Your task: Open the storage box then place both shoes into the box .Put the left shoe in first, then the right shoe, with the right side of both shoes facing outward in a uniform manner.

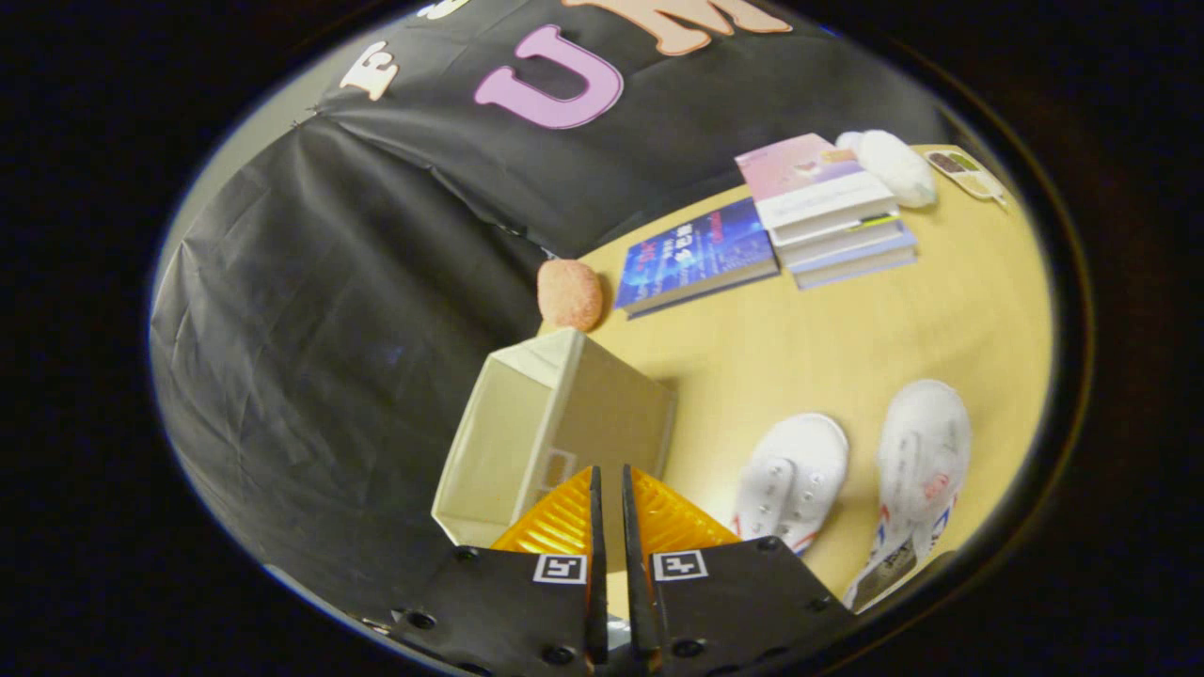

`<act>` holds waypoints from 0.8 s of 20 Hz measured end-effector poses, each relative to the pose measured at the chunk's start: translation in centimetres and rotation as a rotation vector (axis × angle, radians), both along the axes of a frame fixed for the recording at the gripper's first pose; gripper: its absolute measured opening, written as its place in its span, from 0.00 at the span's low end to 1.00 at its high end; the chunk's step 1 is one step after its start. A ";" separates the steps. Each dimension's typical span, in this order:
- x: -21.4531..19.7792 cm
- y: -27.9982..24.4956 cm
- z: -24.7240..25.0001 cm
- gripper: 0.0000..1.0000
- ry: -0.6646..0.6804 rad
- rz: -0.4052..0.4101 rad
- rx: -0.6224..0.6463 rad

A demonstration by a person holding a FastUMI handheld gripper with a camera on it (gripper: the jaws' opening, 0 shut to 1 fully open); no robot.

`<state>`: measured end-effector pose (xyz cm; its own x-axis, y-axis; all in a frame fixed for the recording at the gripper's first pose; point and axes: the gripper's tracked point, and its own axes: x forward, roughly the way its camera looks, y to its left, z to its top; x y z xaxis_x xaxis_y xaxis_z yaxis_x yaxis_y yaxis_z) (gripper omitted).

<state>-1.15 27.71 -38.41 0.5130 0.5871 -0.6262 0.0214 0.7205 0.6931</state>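
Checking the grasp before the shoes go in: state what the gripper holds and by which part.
The gripper looks nearly shut on the rim of the open storage box, though whether both fingers press on it cannot be told.

At the bottom centre of the frame, the gripper (pixel 609 489) is seen as two black plates studded with dark screws, each marked with a small black-and-white square tag, and tipped by ribbed orange fingers (pixel 564 517).

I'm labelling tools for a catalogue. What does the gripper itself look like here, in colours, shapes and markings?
The gripper has two black fingers tapering forward, each backed by a ribbed orange wedge-shaped pad. Each sits on a black angular plate with dark screws, and each plate carries a small white square tag with a black pattern.
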 end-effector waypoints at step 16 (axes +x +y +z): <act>-9.0 -5.7 -6.5 0.12 0.149 -0.046 -0.146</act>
